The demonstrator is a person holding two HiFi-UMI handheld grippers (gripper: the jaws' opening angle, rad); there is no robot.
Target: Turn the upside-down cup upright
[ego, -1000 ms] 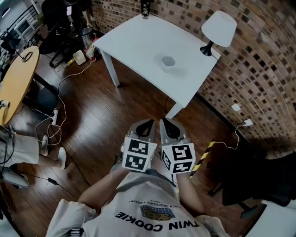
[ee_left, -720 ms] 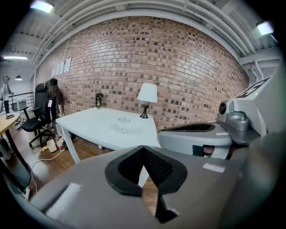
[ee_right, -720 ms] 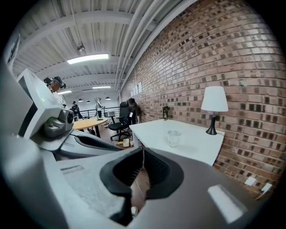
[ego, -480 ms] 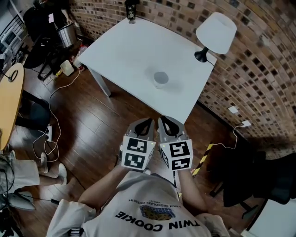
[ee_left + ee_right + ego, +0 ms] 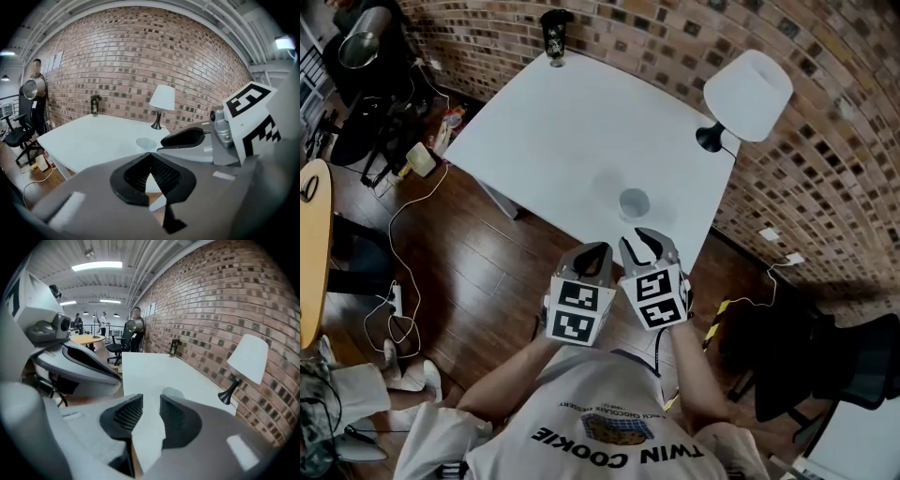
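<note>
A small pale cup (image 5: pixel 634 203) stands upside down near the front edge of the white table (image 5: pixel 562 131); it also shows as the cup (image 5: pixel 145 143) and cup (image 5: pixel 172 393) just past the jaws. Both grippers hover side by side short of the table's edge, apart from the cup. My left gripper (image 5: pixel 596 253) is shut, its tips meeting, as the left gripper view (image 5: pixel 150 154) shows. The jaws of my right gripper (image 5: pixel 645 238) are opening; the gap in the right gripper view (image 5: pixel 151 399) holds nothing, and the cup lies straight ahead of it.
A white-shaded lamp (image 5: pixel 746 89) on a black base stands at the table's right corner by the brick wall. A dark tumbler (image 5: pixel 553 37) sits at the far corner. Cables (image 5: pixel 403 262) lie on the wooden floor at left; a black chair (image 5: pixel 825 366) is at right.
Both grippers and the head have come closer to the table, so the cup now lies just ahead of them. The right gripper has rolled a little and its jaws have parted.
</note>
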